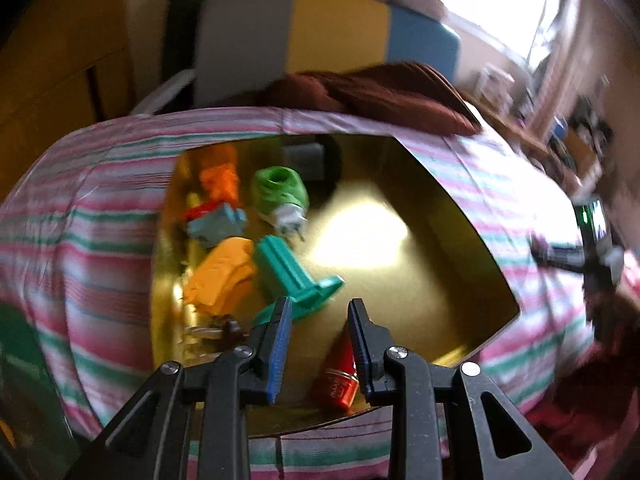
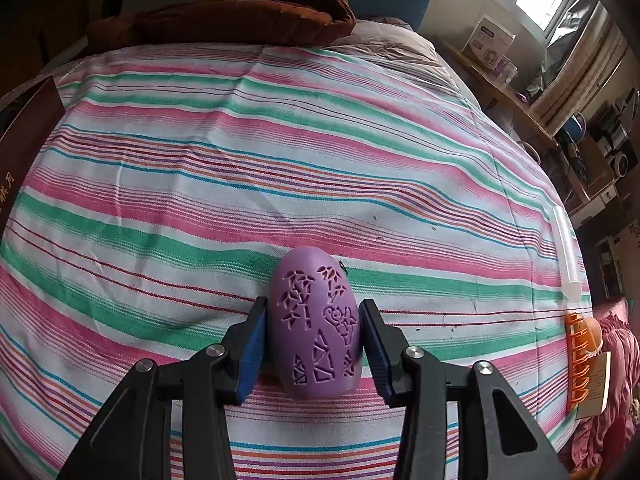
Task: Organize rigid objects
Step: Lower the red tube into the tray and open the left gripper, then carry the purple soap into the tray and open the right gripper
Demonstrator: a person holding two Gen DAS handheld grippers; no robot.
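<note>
A gold tray [image 1: 460, 248] lies on the striped cloth and holds several plastic pieces at its left: an orange piece [image 1: 222, 276], a teal bracket [image 1: 292, 276], a green round piece [image 1: 280, 192], a grey-blue piece [image 1: 216, 224] and a red tube [image 1: 336, 380] at the near edge. My left gripper [image 1: 320, 308] is open and empty above the tray's near side, the red tube between its fingers below. My right gripper [image 2: 314, 312] is open, its fingers on either side of a purple carved egg-shaped piece [image 2: 314, 324] lying on the cloth. The right pad stands apart from the egg.
The striped cloth [image 2: 240, 160] covers a bed. A brown blanket [image 2: 224, 12] lies at the far end. An orange comb-like piece [image 2: 578, 360] and a clear tube [image 2: 568, 252] lie at the right edge. A dark red box edge [image 2: 24, 144] shows at left.
</note>
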